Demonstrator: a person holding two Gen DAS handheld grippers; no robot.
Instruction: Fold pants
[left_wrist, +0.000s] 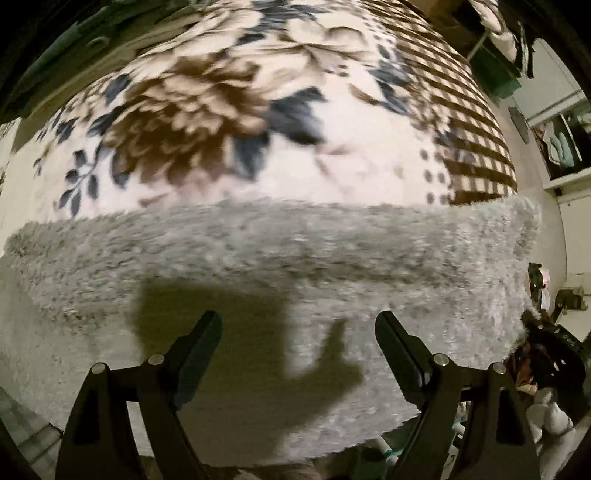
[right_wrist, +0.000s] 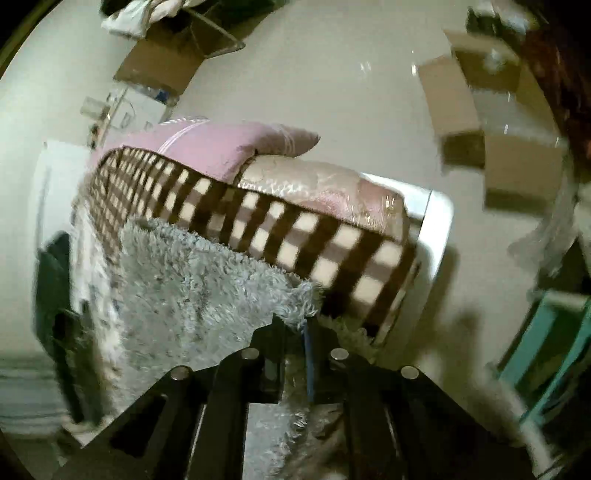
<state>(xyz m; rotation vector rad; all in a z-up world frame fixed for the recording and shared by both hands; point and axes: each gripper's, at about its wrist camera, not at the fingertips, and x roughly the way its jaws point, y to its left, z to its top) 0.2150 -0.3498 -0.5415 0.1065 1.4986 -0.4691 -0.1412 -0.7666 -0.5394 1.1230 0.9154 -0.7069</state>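
Two black fingers of the left gripper (left_wrist: 297, 354) stand spread wide in the left wrist view, with nothing between them — only their shadow falls on the fabric below. The pants (left_wrist: 277, 266), a shaggy pale-grey fleece, lie across the bed in a broad band just ahead of those fingers, on top of a floral blanket (left_wrist: 221, 122) whose far side turns to a brown-and-cream check. The near edge of the fleece hangs close under the gripper, and a thicker ridge runs across the band, which looks like a fold line already laid, though blur makes that uncertain.

From the right wrist view, the right gripper (right_wrist: 301, 325) has its fingers pressed together on a corner of the pants (right_wrist: 207, 280); the fluffy edge bunches right at the tips and more of it trails back under the gripper. Beyond lie the checked border of the blanket, a pink pillow (right_wrist: 236, 144) and the white bed frame (right_wrist: 439, 221), with cardboard boxes (right_wrist: 491, 147) on the floor.

The step in hand appears to be carrying a held corner over to make a fold. To do it well, the left gripper should probably close on the matching corner along the same edge, so both corners travel level — one-sided pulling would skew this thick pile. Keeping the cloth lightly taut between the two grips and lowering edge onto edge should leave a square fold.
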